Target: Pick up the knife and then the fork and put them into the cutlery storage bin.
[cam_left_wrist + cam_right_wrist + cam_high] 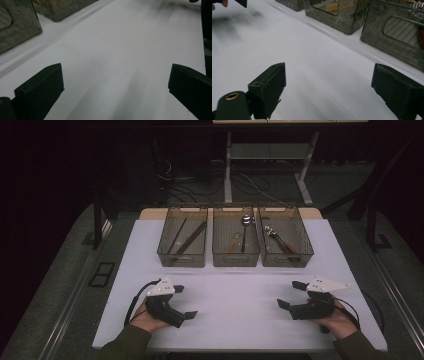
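Three smoky clear bins stand in a row at the back of the white table [235,285]. The left bin [183,236] holds dark chopsticks [190,239], the middle bin [236,236] a spoon [245,227] and a wooden-handled utensil [233,242], the right bin [285,236] forks with dark handles [280,242]. My left gripper [185,301] lies low on the table at the front left, jaws wide apart with nothing between them [115,82]. At the front right my right gripper [292,295] is open too, with bare table between its jaws [328,85].
Beyond the table's far edge is a dark floor with cables [250,182] and the legs of a metal stand [228,170]. Both hands hold the grippers close to the table's front edge. A bin corner [17,25] stands ahead to the left in the left gripper view.
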Motion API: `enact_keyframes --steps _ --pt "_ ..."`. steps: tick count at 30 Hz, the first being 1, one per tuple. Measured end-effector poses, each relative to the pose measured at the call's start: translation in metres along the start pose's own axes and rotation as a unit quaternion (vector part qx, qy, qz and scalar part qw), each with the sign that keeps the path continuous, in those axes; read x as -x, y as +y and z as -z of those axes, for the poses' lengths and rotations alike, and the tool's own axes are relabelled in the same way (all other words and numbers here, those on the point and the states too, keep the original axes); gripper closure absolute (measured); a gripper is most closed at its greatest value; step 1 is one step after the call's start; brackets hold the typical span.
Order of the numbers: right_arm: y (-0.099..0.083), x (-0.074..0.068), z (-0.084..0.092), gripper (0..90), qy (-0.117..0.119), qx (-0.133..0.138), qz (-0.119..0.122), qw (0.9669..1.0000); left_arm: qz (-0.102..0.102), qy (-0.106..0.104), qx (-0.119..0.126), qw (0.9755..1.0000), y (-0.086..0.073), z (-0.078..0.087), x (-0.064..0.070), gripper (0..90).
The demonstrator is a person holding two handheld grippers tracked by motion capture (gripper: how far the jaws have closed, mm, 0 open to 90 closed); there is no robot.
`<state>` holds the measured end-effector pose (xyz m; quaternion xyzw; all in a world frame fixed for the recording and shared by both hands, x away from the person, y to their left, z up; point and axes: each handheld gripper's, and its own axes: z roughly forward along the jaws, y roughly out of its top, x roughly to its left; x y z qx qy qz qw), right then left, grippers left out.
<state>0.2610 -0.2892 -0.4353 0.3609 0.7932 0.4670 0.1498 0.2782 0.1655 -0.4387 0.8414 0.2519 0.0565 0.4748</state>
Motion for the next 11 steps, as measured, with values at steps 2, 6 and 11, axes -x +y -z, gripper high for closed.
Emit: enact_keyframes --steps 2,6,11 --pt "-0.0026 -0.0001 0.001 12.4 -0.002 0.0 0.0 1.0 0.0 0.0 -0.001 1.0 -0.0001 0.0 0.0002 0.0" --pt "-0.0082 0.0014 0.0008 12.4 0.0 -0.013 0.005 0.9999 0.0 -0.001 0.0 1.0 0.0 0.0 0.0006 0.0" --pt "-0.0106 0.0015 -0.0019 12.4 0.0 -0.024 0.007 0.9997 0.0 -0.001 0.001 1.0 0.0001 0.0001 0.0005 0.0"
